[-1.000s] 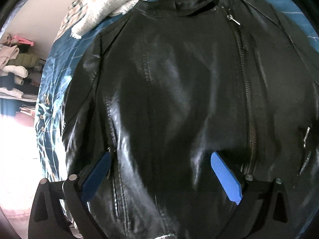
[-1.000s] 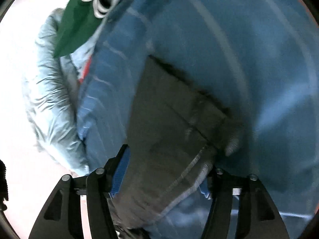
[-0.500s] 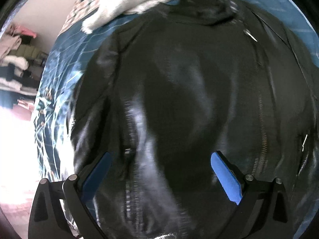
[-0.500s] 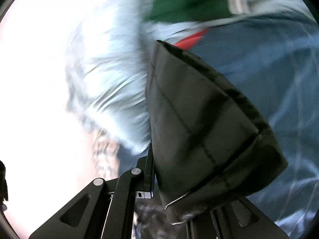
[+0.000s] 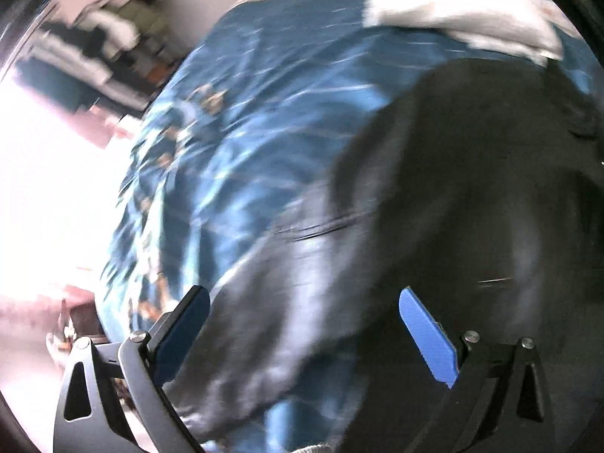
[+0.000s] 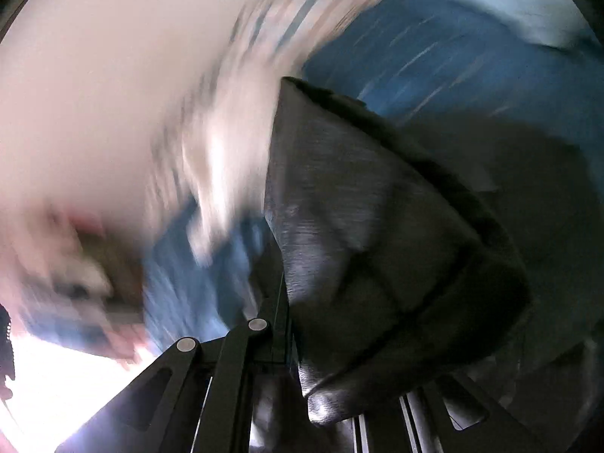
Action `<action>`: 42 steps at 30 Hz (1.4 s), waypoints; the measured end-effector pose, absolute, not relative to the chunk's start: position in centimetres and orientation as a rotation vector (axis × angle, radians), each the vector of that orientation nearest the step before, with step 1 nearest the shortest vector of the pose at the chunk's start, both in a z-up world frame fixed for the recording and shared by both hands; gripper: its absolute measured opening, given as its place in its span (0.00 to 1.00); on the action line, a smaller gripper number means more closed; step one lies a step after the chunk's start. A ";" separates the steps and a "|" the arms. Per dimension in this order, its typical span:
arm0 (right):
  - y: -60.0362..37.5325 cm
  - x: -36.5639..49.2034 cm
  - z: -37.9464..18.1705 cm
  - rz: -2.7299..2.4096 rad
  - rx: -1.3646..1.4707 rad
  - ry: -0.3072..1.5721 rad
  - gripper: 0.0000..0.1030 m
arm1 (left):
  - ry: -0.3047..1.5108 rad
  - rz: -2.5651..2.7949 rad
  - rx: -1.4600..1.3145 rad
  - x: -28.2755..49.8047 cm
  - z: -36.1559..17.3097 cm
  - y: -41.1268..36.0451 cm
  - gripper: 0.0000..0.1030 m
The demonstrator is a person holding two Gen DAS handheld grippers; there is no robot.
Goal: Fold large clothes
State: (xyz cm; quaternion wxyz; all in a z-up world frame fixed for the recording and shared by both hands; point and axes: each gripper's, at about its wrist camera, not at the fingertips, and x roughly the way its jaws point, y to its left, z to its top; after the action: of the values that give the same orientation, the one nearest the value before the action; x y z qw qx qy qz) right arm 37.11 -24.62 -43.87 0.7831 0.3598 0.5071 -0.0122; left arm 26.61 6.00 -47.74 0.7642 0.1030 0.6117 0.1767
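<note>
A black leather jacket [image 5: 453,196] lies on a blue bedspread [image 5: 264,113], filling the right and lower part of the blurred left wrist view. Its left sleeve [image 5: 287,283] runs down between the fingers of my left gripper [image 5: 305,324], which is open with nothing between its blue pads. In the right wrist view my right gripper [image 6: 302,370] is shut on a fold of the jacket [image 6: 377,245] and holds it lifted above the bed. The view is blurred by motion.
A white fluffy garment [image 5: 464,11] lies on the bed beyond the jacket's collar end. Shelves with stacked clothes [image 5: 109,34] stand at the far left by a bright window. The bedspread [image 6: 472,49] shows behind the lifted fold.
My left gripper has swung left from over the jacket's front to its left sleeve and the bed edge. My right gripper closed on the jacket fold and lifted it, swinging left.
</note>
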 end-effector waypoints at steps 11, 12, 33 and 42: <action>-13.7 38.6 -49.9 0.193 0.665 1.366 0.70 | 1.466 0.576 -0.198 16.9 -47.3 20.4 1.00; -14.6 37.4 -48.8 0.194 0.681 1.350 0.70 | 1.481 0.579 -0.298 15.5 -47.5 21.5 1.00; -16.0 23.9 -48.5 -0.002 0.603 1.444 0.70 | 1.027 0.741 -1.072 12.6 -53.3 33.6 0.12; -12.0 24.1 -47.6 0.079 0.422 1.434 0.70 | 1.041 0.647 -1.259 7.0 -54.5 31.9 0.76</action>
State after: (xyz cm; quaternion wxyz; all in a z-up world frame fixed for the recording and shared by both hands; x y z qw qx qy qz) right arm 24.12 -11.96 -47.64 0.7326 0.1918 0.6520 0.0358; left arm 7.03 31.95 -54.55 0.6383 -0.5515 0.4560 0.2837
